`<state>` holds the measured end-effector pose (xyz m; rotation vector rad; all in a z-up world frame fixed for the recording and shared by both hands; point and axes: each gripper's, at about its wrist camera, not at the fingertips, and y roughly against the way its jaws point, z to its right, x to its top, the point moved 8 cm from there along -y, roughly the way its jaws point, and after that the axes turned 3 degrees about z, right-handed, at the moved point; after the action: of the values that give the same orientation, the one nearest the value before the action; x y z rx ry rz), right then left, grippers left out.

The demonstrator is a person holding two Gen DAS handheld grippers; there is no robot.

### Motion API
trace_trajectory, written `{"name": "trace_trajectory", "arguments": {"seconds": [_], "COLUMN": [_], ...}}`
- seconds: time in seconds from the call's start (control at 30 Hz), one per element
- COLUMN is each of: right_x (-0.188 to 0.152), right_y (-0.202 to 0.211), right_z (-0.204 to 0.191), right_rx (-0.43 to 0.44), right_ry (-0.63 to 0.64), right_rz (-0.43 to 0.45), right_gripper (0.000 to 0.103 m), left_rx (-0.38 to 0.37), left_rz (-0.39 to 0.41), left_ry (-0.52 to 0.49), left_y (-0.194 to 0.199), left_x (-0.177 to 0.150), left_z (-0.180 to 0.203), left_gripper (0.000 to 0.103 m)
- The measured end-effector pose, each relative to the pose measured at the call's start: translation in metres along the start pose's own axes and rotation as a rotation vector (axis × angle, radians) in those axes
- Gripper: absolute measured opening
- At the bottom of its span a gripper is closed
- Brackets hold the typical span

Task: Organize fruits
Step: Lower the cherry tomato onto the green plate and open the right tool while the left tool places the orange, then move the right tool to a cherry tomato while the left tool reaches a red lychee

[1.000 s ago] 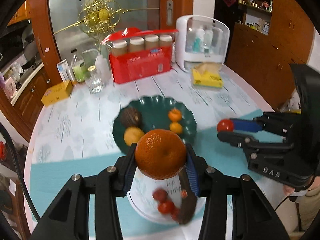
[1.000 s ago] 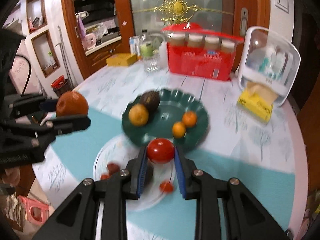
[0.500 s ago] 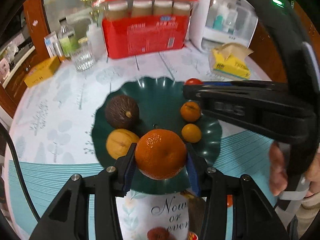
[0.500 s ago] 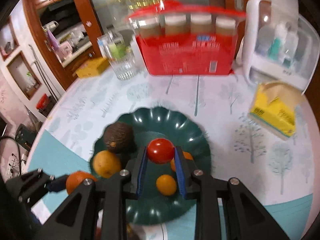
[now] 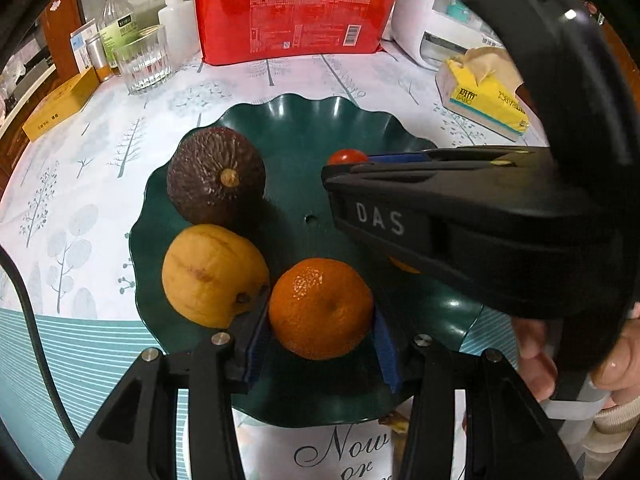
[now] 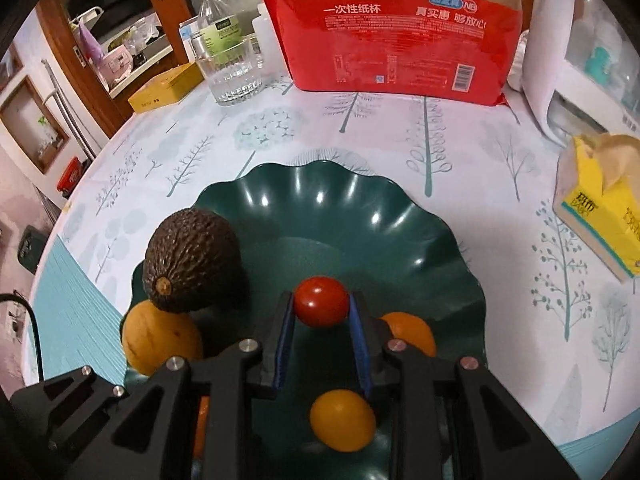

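While the left gripper (image 5: 320,320) pinches an orange (image 5: 320,308), it hangs over the green plate (image 5: 296,128). Beside it, the right gripper (image 6: 321,308) pinches a cherry tomato (image 6: 321,301).

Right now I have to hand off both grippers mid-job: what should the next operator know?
Left gripper: shut on the orange, low over the near side of the green plate, beside the yellow fruit.
Right gripper: shut on the cherry tomato, over the plate's middle.
Already on the plate: avocado, the yellow fruit, two small orange fruits.
Done: both fruits carried to the plate.
Left: open each gripper to set its fruit down in bare plate space, withdraw, then probably fetch whatever remains on the white plate nearer you; its contents are mostly hidden.
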<state>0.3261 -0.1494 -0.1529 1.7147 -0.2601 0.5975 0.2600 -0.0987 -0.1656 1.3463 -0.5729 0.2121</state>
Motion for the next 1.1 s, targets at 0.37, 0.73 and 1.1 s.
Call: {"name": "trace_trajectory", "arguments": {"seconds": [0.37,0.73,1.1], "right_x": [-0.003,-0.016,-0.043], "right_y": [0.024,0.061,0.122], "right_z": [0.001,0.003,0.000], "right_rx": [-0.013,-0.045,-0.049], "right_ry": [0.011,-0.001,-0.051], "right_rz": [0.025,0.051,0.103], "right_gripper": [0.035,0.035,0.035], "left_rx": [0.034,0.078,0.105], "left_rz": [0.046,0.102,0.174], "left_ry": [-0.026,-0.038,-0.015], "left_y": [0.028,0.067,0.127], "left_x": [0.007,0.002,-0.018], "left_z": [0.003,-0.005,-0.022], "left_gripper": [0.076,0.086,0.087]}}
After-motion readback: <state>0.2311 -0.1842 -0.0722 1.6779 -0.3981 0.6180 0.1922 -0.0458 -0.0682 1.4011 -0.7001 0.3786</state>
